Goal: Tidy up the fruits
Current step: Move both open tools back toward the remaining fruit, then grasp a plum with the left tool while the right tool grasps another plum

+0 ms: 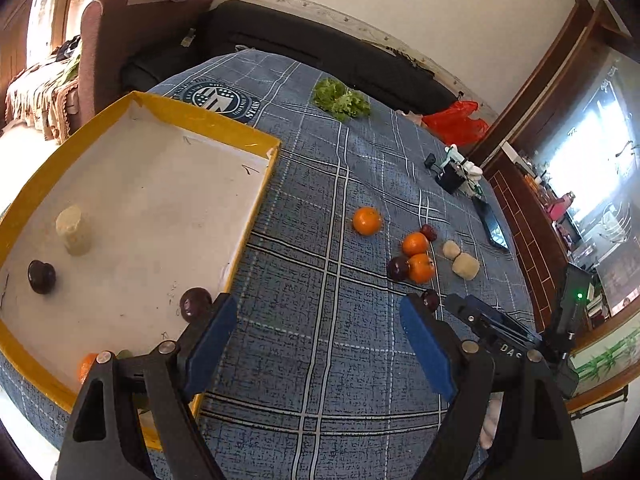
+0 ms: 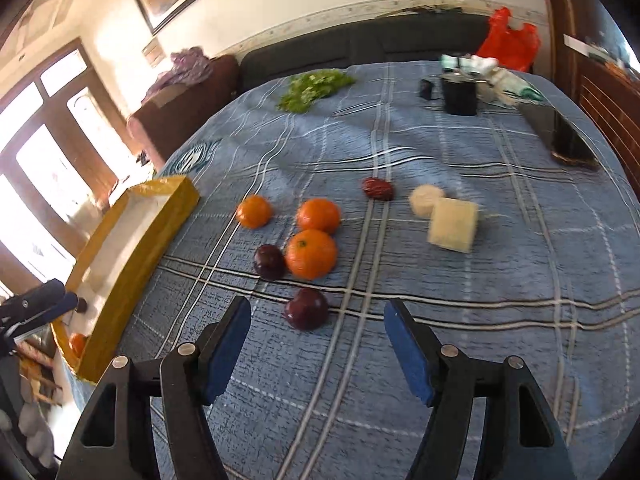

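Observation:
A yellow-rimmed white tray (image 1: pixel 208 120) lies at the table's left; it also shows in the right wrist view (image 2: pixel 160 216). It holds two dark plums (image 1: pixel 41 277) (image 1: pixel 195 303), a pale chunk (image 1: pixel 74 230) and an orange (image 1: pixel 86 366). On the cloth lie three oranges (image 2: pixel 311 253) (image 2: pixel 318 215) (image 2: pixel 254 211), two plums (image 2: pixel 306 308) (image 2: pixel 269 261), a red date (image 2: pixel 378 188) and two pale chunks (image 2: pixel 454 224) (image 2: pixel 426 199). My left gripper (image 1: pixel 318 320) is open and empty beside the tray's corner. My right gripper (image 2: pixel 318 320) is open and empty, with the nearest plum just ahead of its fingers.
Green lettuce (image 1: pixel 341 100) lies at the far side of the blue plaid cloth (image 1: pixel 320 360). A black clip, a small dark box (image 2: pixel 459 94), a phone (image 2: pixel 560 132) and a red bag (image 2: pixel 508 40) are at the far right. A dark sofa (image 1: pixel 320 52) stands behind the table.

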The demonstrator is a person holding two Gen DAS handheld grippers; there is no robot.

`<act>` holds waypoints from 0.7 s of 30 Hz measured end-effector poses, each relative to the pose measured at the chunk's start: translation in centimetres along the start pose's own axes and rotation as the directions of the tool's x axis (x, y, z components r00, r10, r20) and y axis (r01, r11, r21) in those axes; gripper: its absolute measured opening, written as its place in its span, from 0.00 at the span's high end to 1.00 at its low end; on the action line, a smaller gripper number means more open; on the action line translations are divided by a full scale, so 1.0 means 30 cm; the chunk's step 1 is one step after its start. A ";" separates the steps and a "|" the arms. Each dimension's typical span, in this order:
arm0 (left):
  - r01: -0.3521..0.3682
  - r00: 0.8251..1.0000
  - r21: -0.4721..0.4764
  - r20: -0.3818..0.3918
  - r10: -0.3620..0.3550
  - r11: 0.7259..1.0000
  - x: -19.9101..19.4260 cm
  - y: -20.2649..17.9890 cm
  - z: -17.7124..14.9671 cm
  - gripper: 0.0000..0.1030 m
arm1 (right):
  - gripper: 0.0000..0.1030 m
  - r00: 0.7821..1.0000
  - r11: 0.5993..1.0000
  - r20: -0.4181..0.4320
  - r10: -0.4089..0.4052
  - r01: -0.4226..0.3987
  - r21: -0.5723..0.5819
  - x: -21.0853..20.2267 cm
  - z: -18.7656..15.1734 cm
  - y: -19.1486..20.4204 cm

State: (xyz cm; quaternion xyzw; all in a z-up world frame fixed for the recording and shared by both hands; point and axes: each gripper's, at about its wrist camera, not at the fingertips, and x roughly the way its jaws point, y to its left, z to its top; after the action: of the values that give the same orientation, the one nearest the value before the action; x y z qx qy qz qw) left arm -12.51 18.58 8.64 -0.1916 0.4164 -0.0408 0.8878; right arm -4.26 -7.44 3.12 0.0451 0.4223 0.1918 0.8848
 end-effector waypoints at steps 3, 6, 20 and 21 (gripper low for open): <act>-0.009 1.000 0.045 0.011 0.008 0.999 0.013 -0.022 0.010 0.34 | 0.30 1.000 0.999 -0.016 -0.006 0.005 -0.035 0.059 -0.002 0.025; 0.001 1.000 0.071 -0.005 0.000 0.997 0.062 -0.055 0.026 0.35 | 0.32 1.000 0.999 -0.031 -0.004 0.003 -0.036 0.093 -0.008 0.026; 0.033 0.992 0.220 -0.124 -0.005 0.975 0.413 -0.244 0.031 0.35 | 0.69 1.000 0.998 -0.017 -0.020 0.019 -0.057 0.115 -0.043 0.013; 0.038 0.993 0.242 -0.122 -0.009 0.970 0.427 -0.255 0.032 0.35 | 0.69 1.000 0.998 -0.024 -0.019 0.018 -0.053 0.117 -0.042 0.009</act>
State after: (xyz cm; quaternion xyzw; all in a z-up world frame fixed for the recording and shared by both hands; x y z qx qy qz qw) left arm -2.81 8.83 2.80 -0.0834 0.4584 -0.1136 0.8775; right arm -3.31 -5.98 -0.18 0.0156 0.4283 0.1950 0.8822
